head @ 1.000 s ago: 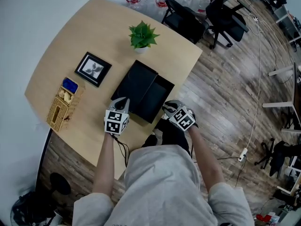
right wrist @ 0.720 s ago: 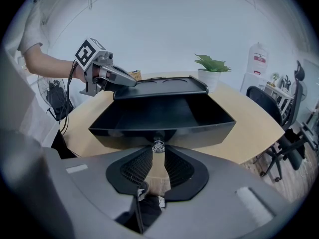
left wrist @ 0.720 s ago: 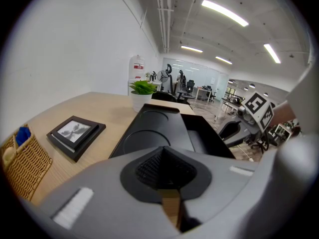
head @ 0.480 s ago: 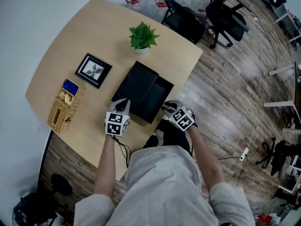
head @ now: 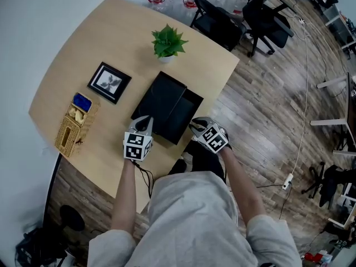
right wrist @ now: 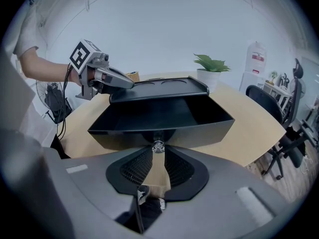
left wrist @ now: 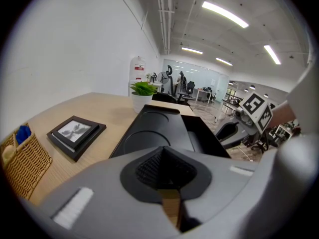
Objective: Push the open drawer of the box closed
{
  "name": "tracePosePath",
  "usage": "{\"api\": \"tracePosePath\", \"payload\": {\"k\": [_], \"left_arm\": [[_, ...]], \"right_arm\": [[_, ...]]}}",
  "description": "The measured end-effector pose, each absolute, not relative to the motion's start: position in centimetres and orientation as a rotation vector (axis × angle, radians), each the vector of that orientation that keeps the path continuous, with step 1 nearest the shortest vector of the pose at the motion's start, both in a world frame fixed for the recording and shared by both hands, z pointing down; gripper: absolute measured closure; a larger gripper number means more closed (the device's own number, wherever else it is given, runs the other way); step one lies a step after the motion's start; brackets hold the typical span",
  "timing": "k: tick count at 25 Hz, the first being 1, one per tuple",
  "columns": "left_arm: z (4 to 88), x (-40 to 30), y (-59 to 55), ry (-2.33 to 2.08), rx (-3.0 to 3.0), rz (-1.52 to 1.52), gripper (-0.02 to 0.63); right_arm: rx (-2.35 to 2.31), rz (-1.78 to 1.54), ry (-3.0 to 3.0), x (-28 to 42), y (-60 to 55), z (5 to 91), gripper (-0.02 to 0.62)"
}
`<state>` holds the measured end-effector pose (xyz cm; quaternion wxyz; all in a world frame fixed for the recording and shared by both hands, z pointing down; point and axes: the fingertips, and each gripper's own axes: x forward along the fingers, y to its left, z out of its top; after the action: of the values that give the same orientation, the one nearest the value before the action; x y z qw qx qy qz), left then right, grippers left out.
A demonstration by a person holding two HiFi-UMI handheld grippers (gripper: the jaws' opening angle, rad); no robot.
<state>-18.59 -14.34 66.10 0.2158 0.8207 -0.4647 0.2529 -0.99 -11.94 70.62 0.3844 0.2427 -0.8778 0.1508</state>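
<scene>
The person is leaning over the worktop [head: 78, 49] with both tools brought up to the black box [head: 161, 98], which is sitting near the front edge. Its drawer [right wrist: 159, 114] is standing well out on the person's right side, empty inside. The right gripper [right wrist: 158, 154] is facing the drawer front squarely. Its fingers are drawn to a narrow gap and appear to be pinching the small knob [right wrist: 158, 146], probably so that a push runs straight along the drawer's travel. The left gripper [left wrist: 163, 152] has its fingers clenched together on nothing and is pressing their tips against the box's near corner. That looks like bracing, so that the box is not sliding across the wood when the drawer goes in.
</scene>
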Motion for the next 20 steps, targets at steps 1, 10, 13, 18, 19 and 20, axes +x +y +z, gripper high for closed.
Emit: {"api": "tracePosePath", "payload": {"k": [1, 10, 13, 18, 19, 20], "left_arm": [[66.1, -18.6, -14.3, -1.288, 2.275, 0.701, 0.554], [66.1, -18.5, -14.4, -1.286, 2.277, 0.701, 0.554], [66.1, -18.4, -14.3, -1.286, 2.278, 0.701, 0.554], [66.0, -18.4, -14.4, -1.282, 2.275, 0.704, 0.554], [66.1, -18.4, -14.4, -1.282, 2.275, 0.704, 0.554], [66.1, -18.4, -14.4, -1.281, 2.276, 0.704, 0.554]], "right_arm": [[0.621, 0.386, -2.241, -1.1, -12.0, 70.5, 0.518], [0.637, 0.384, -2.26, -2.1, -12.7, 69.9, 0.518], [0.641, 0.388, -2.269, -2.4, -12.9, 69.6, 0.518], [0.628, 0.386, -2.274, -2.9, -13.3, 70.0, 0.518], [0.623, 0.389, -2.269, -2.9, -13.3, 70.2, 0.518], [0.621, 0.393, -2.267, -2.9, -13.3, 70.2, 0.518]]}}
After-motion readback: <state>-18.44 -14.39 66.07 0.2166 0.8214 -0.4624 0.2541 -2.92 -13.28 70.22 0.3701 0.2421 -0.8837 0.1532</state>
